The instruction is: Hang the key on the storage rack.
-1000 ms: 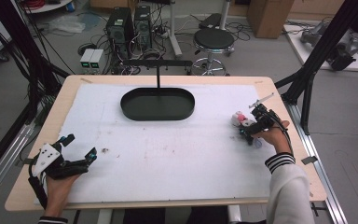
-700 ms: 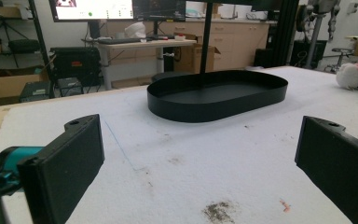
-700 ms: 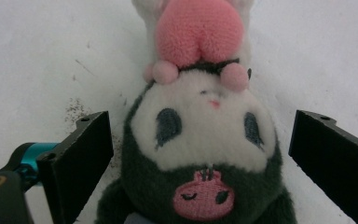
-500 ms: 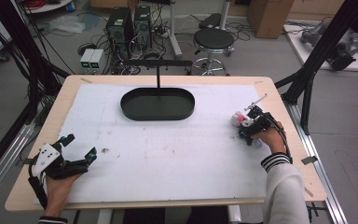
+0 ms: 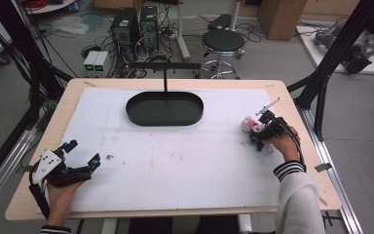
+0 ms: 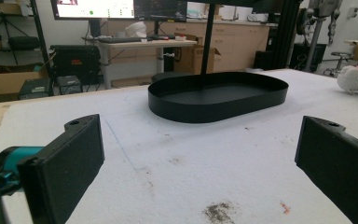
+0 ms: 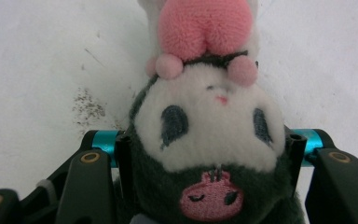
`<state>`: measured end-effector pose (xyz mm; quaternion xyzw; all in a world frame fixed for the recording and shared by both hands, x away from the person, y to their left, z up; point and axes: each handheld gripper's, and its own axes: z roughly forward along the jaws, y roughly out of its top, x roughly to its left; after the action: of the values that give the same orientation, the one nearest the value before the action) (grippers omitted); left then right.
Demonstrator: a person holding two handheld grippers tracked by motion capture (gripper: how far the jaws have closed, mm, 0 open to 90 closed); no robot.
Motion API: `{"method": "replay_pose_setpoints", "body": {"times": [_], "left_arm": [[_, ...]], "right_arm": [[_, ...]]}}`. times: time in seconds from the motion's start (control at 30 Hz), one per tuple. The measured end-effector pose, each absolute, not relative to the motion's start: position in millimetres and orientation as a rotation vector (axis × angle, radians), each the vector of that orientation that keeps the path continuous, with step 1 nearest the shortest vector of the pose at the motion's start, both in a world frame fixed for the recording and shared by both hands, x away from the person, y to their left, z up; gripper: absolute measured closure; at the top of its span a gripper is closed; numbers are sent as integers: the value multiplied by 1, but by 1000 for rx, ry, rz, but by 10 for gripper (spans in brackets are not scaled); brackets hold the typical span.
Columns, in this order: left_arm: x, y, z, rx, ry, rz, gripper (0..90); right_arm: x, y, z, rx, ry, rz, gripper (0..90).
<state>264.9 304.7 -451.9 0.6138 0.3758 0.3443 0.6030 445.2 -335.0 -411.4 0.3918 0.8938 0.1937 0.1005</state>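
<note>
The right hand-held gripper has just been closing and now clamps the black-and-white plush toy with pink ears by its head at the white-covered worktop's right edge, probably ready for lifting toward the black oval metal tray. The left hand-held gripper rests wide and empty, out of the way.

Wide bare tabletop between both hands, free passage across. Only obstacle: black oval tray with upright post at far centre; room either side of it.
</note>
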Motion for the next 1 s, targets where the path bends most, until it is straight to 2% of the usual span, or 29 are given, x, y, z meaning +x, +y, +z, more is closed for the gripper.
{"method": "replay_pose_setpoints", "body": {"times": [0.4,0.8,1.0], "left_arm": [[270,307,-448,1466,853,775,17],[298,307,-399,1550,785,674,17],[315,284,-370,1653,672,614,17]], "right_arm": [[431,-330,-393,1040,2619,747,426],[411,-308,-369,860,2585,983,426],[401,-289,-345,727,2584,1086,426]]}}
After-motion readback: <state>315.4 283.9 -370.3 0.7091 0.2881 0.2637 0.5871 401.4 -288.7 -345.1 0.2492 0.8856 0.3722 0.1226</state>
